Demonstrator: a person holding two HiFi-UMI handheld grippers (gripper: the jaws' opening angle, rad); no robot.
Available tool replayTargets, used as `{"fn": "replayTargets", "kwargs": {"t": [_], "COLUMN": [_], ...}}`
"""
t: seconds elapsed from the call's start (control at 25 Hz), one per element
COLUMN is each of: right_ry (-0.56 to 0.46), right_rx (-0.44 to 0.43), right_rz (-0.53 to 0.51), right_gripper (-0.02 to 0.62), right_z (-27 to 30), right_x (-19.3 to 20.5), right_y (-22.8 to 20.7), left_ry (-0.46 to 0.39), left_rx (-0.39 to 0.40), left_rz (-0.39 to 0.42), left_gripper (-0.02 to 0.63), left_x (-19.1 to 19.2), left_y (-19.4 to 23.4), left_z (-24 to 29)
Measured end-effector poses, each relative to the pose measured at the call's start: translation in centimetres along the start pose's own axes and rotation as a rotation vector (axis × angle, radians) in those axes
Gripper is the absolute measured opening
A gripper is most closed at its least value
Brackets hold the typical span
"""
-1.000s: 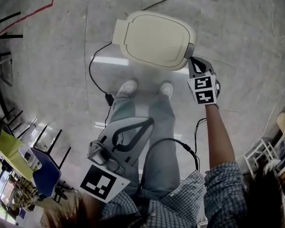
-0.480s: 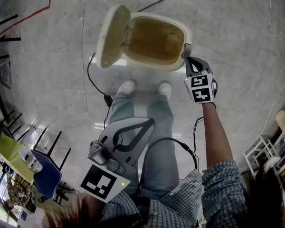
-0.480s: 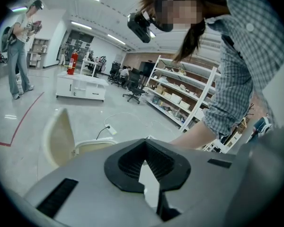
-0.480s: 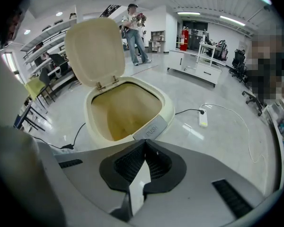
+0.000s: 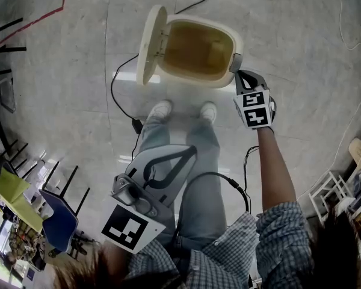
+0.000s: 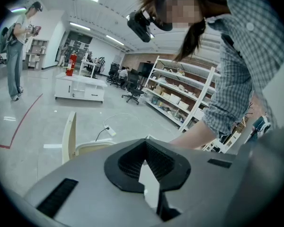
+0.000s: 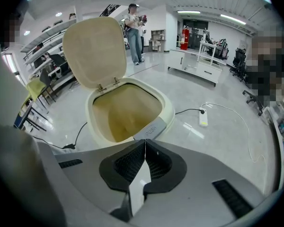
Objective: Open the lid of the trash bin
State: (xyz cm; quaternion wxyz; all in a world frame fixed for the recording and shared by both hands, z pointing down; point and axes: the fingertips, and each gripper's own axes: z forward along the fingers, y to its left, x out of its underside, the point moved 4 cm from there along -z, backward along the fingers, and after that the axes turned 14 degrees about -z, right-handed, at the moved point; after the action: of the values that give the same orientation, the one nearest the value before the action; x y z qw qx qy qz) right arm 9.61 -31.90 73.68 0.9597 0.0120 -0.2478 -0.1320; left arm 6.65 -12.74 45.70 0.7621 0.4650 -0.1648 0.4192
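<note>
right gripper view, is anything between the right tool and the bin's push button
Nothing visible. The right tool, shut, has its tip right by the grey push button on the front rim of the trash bin; the lid already stands open.

Bright ceiling strips — floor glare — fisheye-warped edges.

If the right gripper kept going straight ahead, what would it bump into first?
Most likely the grey push button on the trash bin front rim, right ahead of the right gripper and its shut fingers; it may be touching it now.
</note>
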Motion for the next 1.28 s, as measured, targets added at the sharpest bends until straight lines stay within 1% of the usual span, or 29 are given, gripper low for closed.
{"fn": "replayTargets", "kwargs": {"t": [0.08,0.24,0.4,0.52,0.72,0.92,1.12,1.28], "right_ry": [-0.002,-0.031,-0.057,-0.099,-0.172,-0.208,-0.261,-0.315], "right_rx": [0.007,0.033,0.076,0.098,0.112,0.135,0.154,0.206], "right_rz": [0.016,0.115,0.172,0.223,0.341,0.37,0.381,0.4], "right_gripper": [0.02,0.02,0.02,0.02,0.02,0.02,0.02,0.02], "right_z": [-0.4,-1.7,-3.5,-5.0,-7.7,-10.2,-13.6,-17.6], "right_x": [0.0,0.3,0.4,-0.3,-1.5,-3.5,-6.3,-8.4], "right_y": [-0.1,-0.5,-0.8,-0.8,-0.4,0.2,1.0,1.3], "left_ry": [-0.001,0.001,-0.004,-0.012,-0.029,-0.076,-0.105,-0.13], "left_rx": [0.002,0.002,0.002,0.005,0.02,0.012,0.002,-0.002], "left_rz": [0.009,0.022,0.036,0.055,0.081,0.052,0.095,0.116], "left_gripper": [-0.002,-0.002,-0.002,-0.002,-0.002,-0.002,-0.002,-0.002], "left_x": [0.0,-0.2,-0.6,-1.1,-2.3,-4.4,-6.5,-7.8], "left_y": [-0.1,-0.1,-0.1,-0.1,-0.6,-0.2,-0.4,-1.0], "left_z": [-0.1,-0.6,-1.0,-1.6,-2.6,-4.5,-6.8,-8.6]}}
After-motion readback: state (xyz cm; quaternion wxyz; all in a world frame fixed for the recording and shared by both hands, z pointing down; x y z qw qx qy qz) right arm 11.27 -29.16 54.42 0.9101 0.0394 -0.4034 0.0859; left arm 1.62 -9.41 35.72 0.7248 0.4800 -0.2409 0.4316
